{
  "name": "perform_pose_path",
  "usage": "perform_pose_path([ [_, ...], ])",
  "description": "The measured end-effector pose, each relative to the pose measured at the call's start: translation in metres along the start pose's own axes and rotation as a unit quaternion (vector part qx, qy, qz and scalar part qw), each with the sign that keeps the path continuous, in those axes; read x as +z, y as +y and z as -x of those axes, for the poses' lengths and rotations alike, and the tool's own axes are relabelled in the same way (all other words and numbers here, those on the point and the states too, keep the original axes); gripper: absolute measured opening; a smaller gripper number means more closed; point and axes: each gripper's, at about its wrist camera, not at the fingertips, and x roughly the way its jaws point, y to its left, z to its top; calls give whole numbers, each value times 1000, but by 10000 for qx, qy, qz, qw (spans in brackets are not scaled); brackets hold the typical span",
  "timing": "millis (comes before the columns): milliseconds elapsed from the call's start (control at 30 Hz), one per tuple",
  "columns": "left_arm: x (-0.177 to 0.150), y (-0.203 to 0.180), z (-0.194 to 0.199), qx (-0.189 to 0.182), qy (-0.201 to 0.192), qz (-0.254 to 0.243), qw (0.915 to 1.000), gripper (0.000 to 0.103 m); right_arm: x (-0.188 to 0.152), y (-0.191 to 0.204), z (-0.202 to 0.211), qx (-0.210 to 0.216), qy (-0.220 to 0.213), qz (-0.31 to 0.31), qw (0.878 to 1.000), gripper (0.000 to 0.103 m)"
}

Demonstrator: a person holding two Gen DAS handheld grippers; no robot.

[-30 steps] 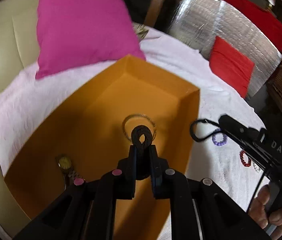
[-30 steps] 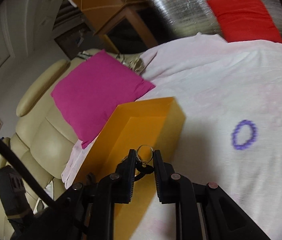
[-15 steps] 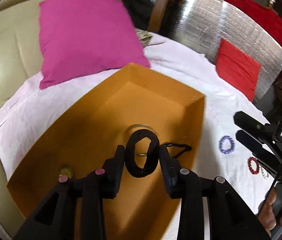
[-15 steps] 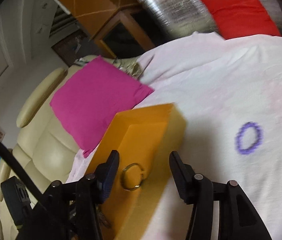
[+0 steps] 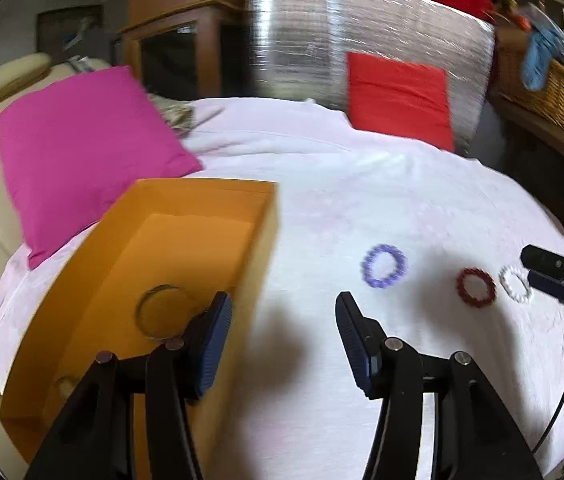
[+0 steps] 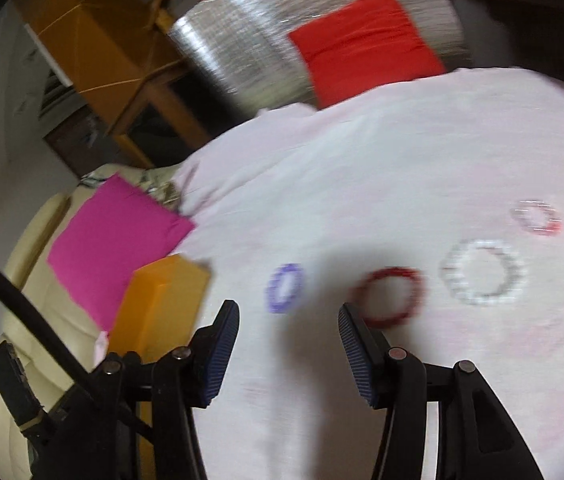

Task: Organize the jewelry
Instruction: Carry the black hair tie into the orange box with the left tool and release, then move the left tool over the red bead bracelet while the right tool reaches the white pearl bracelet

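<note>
Black hair tie gone from both now wide-open grippers, left gripper (image 5: pixel 282 340) and right gripper (image 6: pixel 287 350)

On the bed sheet (image 5: pixel 361 168), three bracelets (image 5: pixel 384 266) lie in a row right of the box (image 5: pixel 186 200) — a ring (image 5: pixel 160 311) lies inside it.

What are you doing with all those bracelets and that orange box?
A person with a gripper in each hand is sorting jewelry. The left gripper and right gripper are both open and empty. A ring-shaped bangle lies in the orange box. The purple bracelet, red bracelet and white bracelet lie on the cloth.
</note>
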Motion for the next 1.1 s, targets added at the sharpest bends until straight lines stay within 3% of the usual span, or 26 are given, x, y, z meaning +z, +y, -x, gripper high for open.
perform_pose_path([
  [200, -4, -46, -14, -318, 188, -442, 9983, 55, 9, -65, 27, -330, -240, -597, 9974, 55],
  [400, -8, -90, -36, -794, 516, -748, 9927, 55, 17, -115, 21, -555, -42, -1129, 9920, 53],
  [467, -8, -103, -44, -892, 629, -801, 9908, 55, 18, -129, 14, -675, 80, -1263, 9897, 48],
  [567, -8, -116, -54, -963, 717, -852, 9891, 55, 22, -137, -3, -854, 272, -1229, 9884, 46],
  [767, -4, -120, -72, -1028, 883, -720, 9882, 55, 26, -133, -22, -1438, 326, -780, 9860, 27],
  [833, -3, -121, -75, -1073, 901, -673, 9878, 55, 26, -130, -25, -1629, 323, -650, 9840, 15],
  [1100, 7, -140, -85, -1546, 899, -668, 9816, 55, 22, -134, -8, -1586, 412, -680, 9841, 11],
])
